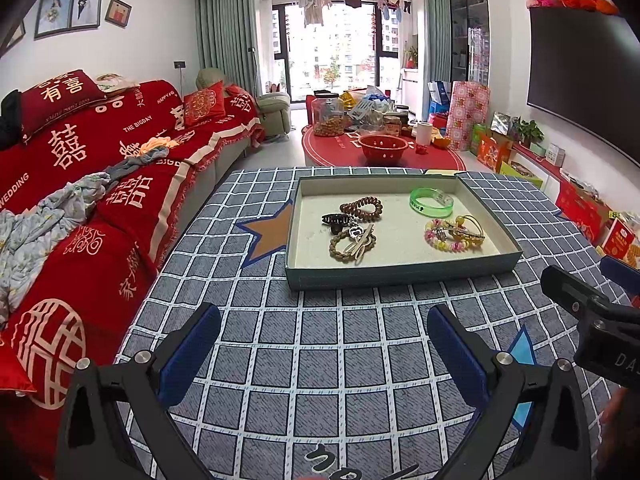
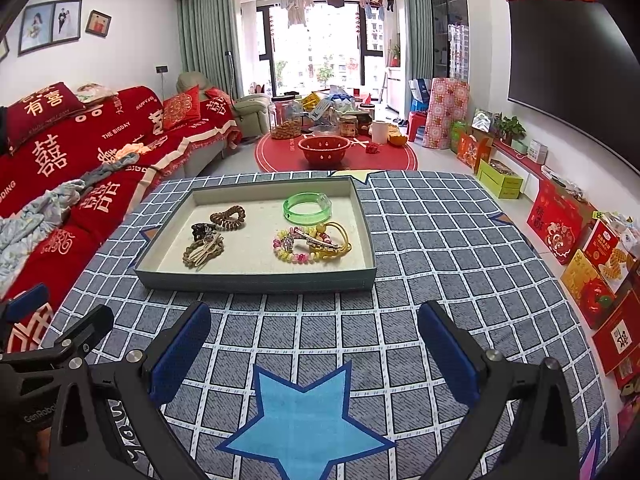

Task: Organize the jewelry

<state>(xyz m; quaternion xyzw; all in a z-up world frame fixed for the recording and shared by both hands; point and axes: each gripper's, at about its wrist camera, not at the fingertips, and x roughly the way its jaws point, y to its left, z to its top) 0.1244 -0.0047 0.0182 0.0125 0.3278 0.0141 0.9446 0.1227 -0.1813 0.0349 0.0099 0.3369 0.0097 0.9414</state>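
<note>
Left wrist view puts the tray [image 1: 400, 268] straight ahead of your left tool [image 1: 324, 344], well apart from its tips and slightly to the right, resting flat on the checked cloth [image 1: 320, 328] of the worktop. It is a shallow rectangular box with grey-green card walls and a pale, grainy lining. Inside, on the left half, you have a brown spiral hair tie [image 1: 362, 207], a black claw clip [image 1: 335, 219] just below it, and a braided tan bracelet [image 1: 348, 246] with a pale clip lying across it. On the right half sit a translucent green bangle [image 1: 431, 202], smooth and rigid, and nearer you a pastel beaded bracelet [image 1: 446, 240] tangled with yellow elastic ties [image 1: 472, 230] and a metal barrette.

Your left tool is released, its blue textured pads spread wide over the cloth with nothing between them. Your right tool [image 2: 316, 348] is likewise released and empty, hovering over a light blue star [image 2: 304, 416] printed on the cloth; from the right wrist view the tray lies ahead and a little left, not touched by either tool. The cloth is a woven blue-grey with white grid lines. A red sofa cover [image 1: 80, 184] runs along the left side.
</note>
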